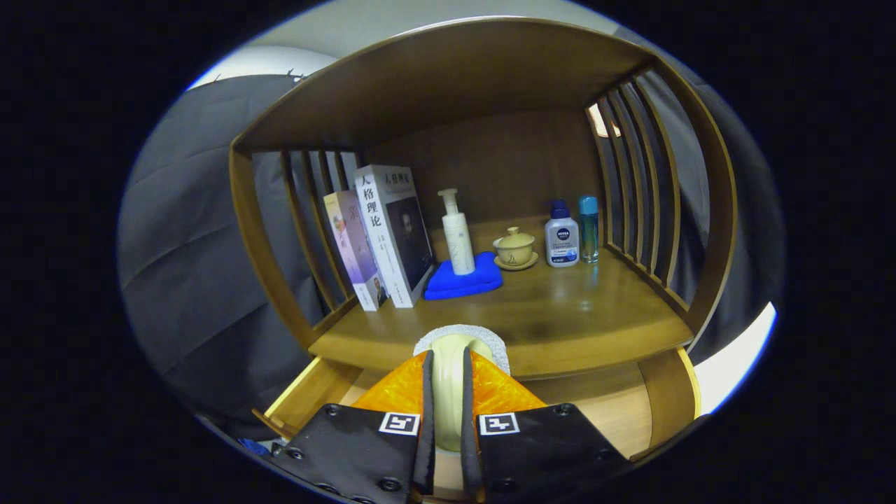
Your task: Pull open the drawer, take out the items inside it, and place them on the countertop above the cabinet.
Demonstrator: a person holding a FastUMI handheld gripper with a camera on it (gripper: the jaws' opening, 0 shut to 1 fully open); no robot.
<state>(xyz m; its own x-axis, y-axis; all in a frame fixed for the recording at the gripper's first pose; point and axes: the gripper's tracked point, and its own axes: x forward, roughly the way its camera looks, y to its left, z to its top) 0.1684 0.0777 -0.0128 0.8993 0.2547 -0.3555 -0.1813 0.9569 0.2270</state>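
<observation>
Wooden countertop point(560, 315) carries books, a pump bottle on a blue cloth and a lidded cup toward its back edge. Gripper point(448, 360) clasps a cream, grey-edged item point(448, 392) over the open drawer point(308, 395), at the countertop's front edge.

Cabinet point(392, 91) is all wood, smooth, and the countertop point(595, 308) has a soft sheen that catches the light. Blue cloth point(465, 281) looks like matt terry. Pump bottle point(458, 238) is glossy plastic, the lidded cup point(514, 246) glazed ceramic. Books point(392, 234) have slick paper covers. The gripper point(448, 381) pinches a smooth cream thing point(448, 392) with a rough grey rim.
</observation>
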